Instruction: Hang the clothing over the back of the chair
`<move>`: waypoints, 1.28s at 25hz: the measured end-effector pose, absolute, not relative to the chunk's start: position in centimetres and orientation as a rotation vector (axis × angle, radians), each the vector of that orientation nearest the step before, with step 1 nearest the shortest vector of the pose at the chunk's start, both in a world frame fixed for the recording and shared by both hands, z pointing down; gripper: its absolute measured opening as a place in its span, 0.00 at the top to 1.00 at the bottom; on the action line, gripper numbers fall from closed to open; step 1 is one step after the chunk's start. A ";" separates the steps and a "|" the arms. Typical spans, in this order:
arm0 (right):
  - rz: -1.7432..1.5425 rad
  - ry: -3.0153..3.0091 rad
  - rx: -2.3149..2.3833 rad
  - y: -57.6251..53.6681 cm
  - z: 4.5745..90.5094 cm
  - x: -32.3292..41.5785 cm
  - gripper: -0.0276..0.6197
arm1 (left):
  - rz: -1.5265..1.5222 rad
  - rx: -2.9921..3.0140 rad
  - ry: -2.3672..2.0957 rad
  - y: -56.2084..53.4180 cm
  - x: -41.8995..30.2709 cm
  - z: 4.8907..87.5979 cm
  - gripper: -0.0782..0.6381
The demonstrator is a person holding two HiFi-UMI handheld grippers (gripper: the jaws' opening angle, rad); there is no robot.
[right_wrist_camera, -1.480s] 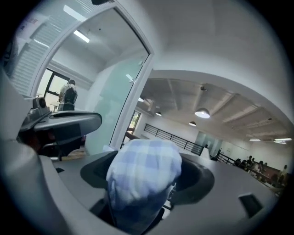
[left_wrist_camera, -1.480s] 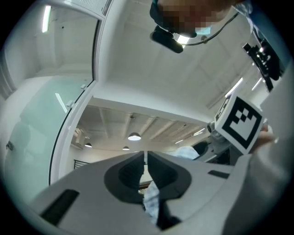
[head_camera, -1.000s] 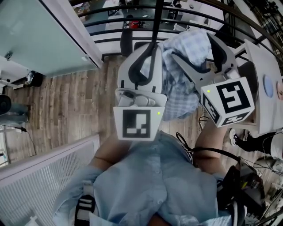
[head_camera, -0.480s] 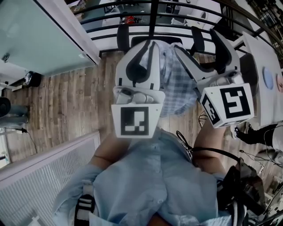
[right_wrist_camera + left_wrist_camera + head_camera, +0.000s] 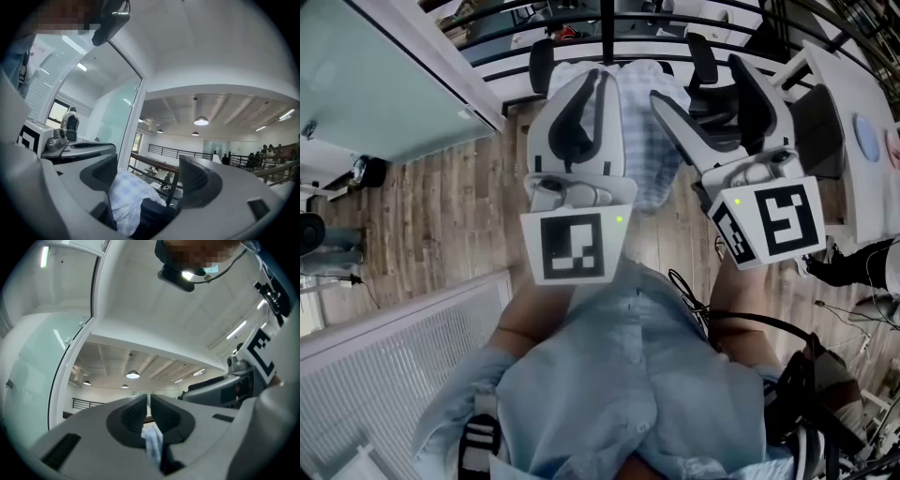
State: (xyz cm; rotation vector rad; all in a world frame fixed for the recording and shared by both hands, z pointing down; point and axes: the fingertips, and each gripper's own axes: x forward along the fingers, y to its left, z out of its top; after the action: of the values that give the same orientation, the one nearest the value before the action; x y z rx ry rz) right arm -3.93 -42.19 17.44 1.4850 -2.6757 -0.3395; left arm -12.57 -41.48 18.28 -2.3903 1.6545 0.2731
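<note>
A pale blue checked shirt (image 5: 642, 131) hangs between my two grippers, above the wooden floor. My left gripper (image 5: 594, 80) points away from me, shut on a fold of the shirt (image 5: 152, 442); its jaws stand almost together. My right gripper (image 5: 696, 80) is open, jaws wide apart, and the shirt (image 5: 127, 197) lies against its left finger near the base. A black office chair (image 5: 705, 58) stands just beyond the shirt by the railing. I cannot tell whether the cloth touches it.
A glass wall (image 5: 384, 84) runs along the left. A black railing (image 5: 609, 19) crosses the top. At the right stands a white table (image 5: 853, 103) with a blue plate (image 5: 866, 161), and another person's shoe (image 5: 821, 270) is below it. A white slatted panel (image 5: 384, 375) is at lower left.
Both grippers have moved forward and a little left with the shirt. The shirt now hangs flatter and closer to the chairs by the railing.
</note>
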 end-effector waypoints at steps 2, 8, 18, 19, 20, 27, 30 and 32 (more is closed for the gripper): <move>-0.334 -2.704 1.462 -40.8 17.9 -3.4 0.31 | 0.274 -2.381 1.671 -40.4 -11.8 18.3 0.85; -0.346 -2.801 1.438 -36.8 18.6 -2.5 0.47 | 0.252 -2.386 1.699 -37.3 -9.3 18.8 0.85; -0.394 -2.818 1.583 -32.2 18.9 0.0 0.91 | 0.204 -2.355 1.710 -32.3 -6.6 18.9 0.85; -0.401 -2.821 1.581 -32.0 18.9 0.1 0.91 | 0.208 -2.348 1.711 -32.1 -6.3 18.7 0.85; -0.410 -2.820 1.578 -31.8 18.9 0.1 0.92 | 0.215 -2.341 1.713 -31.9 -6.1 18.6 0.85; -0.437 -2.820 1.587 -31.6 18.8 0.3 0.93 | 0.212 -2.300 1.726 -31.5 -5.8 18.3 0.85; -0.445 -2.821 1.592 -31.8 18.6 0.5 0.94 | 0.203 -2.296 1.725 -31.6 -5.6 18.2 0.85; -0.452 -2.821 1.597 -31.9 18.6 0.5 0.94 | 0.201 -2.295 1.722 -31.7 -5.5 18.2 0.85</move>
State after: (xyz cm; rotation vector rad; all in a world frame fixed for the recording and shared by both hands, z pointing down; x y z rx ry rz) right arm 0.55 -31.88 18.58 1.5975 -2.8215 -0.4520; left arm -5.49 -31.73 18.23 -2.2953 1.7218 0.2005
